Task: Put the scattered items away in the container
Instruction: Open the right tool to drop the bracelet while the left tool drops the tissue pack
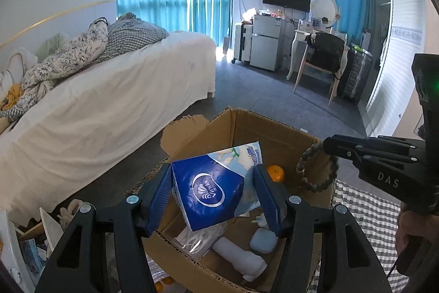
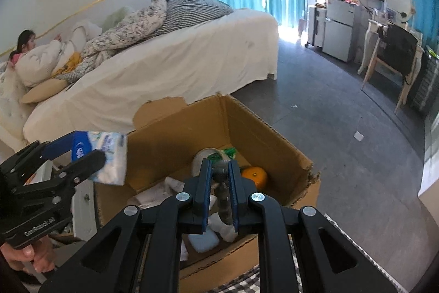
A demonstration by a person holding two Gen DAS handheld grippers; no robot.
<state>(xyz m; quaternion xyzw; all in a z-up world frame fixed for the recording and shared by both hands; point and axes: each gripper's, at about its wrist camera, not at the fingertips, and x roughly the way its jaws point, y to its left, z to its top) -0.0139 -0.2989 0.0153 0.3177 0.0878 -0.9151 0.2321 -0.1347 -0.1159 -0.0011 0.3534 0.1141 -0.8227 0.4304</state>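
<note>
Now over the open cardboard box [image 1: 277,133]: left gripper [image 1: 214,194] clamped on a blue pack of tissues [image 1: 211,191], blue pads [image 1: 160,191] pressed against both of its sides, pack tilted and held in the air above the box's inside. Same pack [image 2: 107,155] seen from the right wrist view, off to the left near the box's left wall, gripped by the left gripper [image 2: 82,153].

Right gripper [image 2: 219,191] narrowed onto a string of dark beads [image 2: 223,199], beads pinched between the blue pads [image 2: 204,194] and hanging down over the box [image 2: 274,133]. From the left wrist view, bead loop [image 1: 317,169] dangling from the tip of the right gripper [image 1: 329,147], over the right side of the box.

Down inside the box: an orange [image 1: 275,172] in the far corner, a pale blue case [image 1: 262,240] and a white bottle [image 1: 241,256] lying on the bottom, a clear plastic bag [image 1: 196,239] beside them. Roll of tape [image 2: 203,159] standing near the back wall, just left of the orange [image 2: 255,176].

Box standing on the dark floor [image 1: 260,89] beside a bed [image 1: 109,89] with white sheets; checked cloth [image 1: 365,216] touching the box on its right.
</note>
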